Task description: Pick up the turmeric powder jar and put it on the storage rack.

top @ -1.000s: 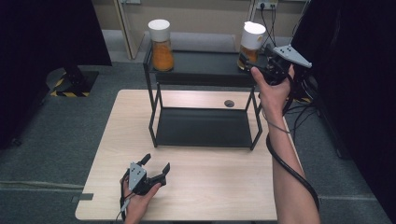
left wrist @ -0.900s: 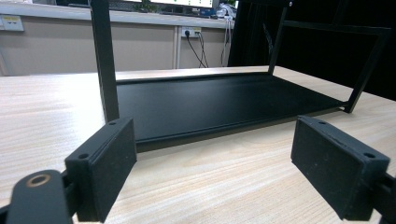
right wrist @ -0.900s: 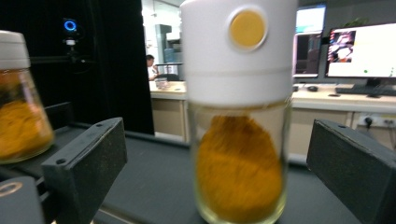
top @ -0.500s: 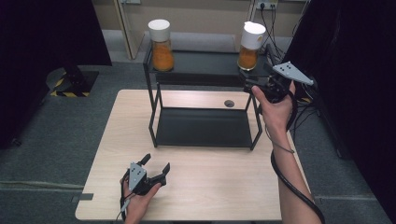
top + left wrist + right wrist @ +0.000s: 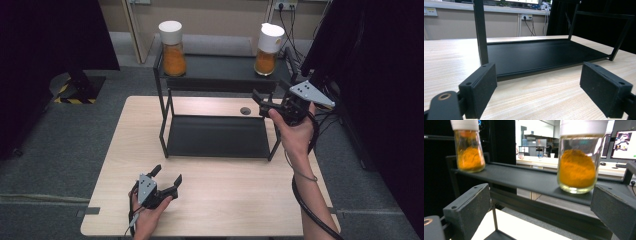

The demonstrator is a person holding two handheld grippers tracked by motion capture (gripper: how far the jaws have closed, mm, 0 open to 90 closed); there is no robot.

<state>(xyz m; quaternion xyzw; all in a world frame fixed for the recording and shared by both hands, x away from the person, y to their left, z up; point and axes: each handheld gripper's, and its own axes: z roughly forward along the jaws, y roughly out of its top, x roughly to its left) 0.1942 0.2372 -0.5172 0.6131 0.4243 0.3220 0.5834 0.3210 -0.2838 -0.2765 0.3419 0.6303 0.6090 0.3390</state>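
Note:
Two white-lidded glass jars of orange powder stand on the top shelf [image 5: 220,67] of a black two-tier rack: the left jar [image 5: 171,47] [image 5: 469,150] and the right jar [image 5: 267,50] [image 5: 577,167]. My right gripper [image 5: 262,101] [image 5: 541,212] hovers at the rack's front right corner, just below and short of the right jar. It is open, its jaws have just been opening, and nothing is between them. My left gripper [image 5: 167,173] [image 5: 539,92] rests open on the table near the front edge, facing the rack's lower shelf [image 5: 544,55].
The wooden table [image 5: 225,195] has a small dark round hole [image 5: 245,110] behind the rack. Cables [image 5: 287,20] hang at the back right, and a cable trails along my right forearm. Dark curtains stand on both sides.
My right gripper has drawn back from the right jar, toward the person and downward. The jar stays on the top shelf. The left gripper has not moved.

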